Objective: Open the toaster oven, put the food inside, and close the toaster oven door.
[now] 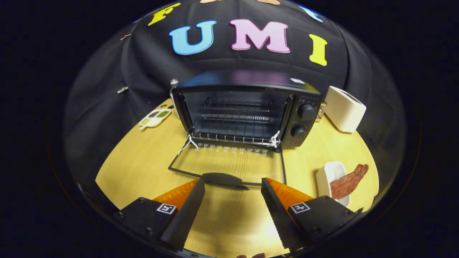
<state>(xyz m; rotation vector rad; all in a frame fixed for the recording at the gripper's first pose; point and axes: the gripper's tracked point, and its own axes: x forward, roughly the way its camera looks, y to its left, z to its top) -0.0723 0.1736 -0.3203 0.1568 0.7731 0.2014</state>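
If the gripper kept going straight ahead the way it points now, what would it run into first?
Most likely the door handle of the toaster oven: it lies just ahead of the open gripper, between the fingertips. Beyond it come the lowered glass door and the wire rack. Depth is hard to judge.

Toaster oven (247, 107) stands beyond its dropped door (229, 163); food (347, 182) lies right.

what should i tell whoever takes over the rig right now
Gripper: fingers open, holding nothing, just short of the door handle.
Toaster oven: door folded down flat on the table, rack bare.
Food: a strip of meat lies across the white dish, off to the right of the door.
Done: oven opened.
Left: pick up the meat, put it on the rack, close the door.
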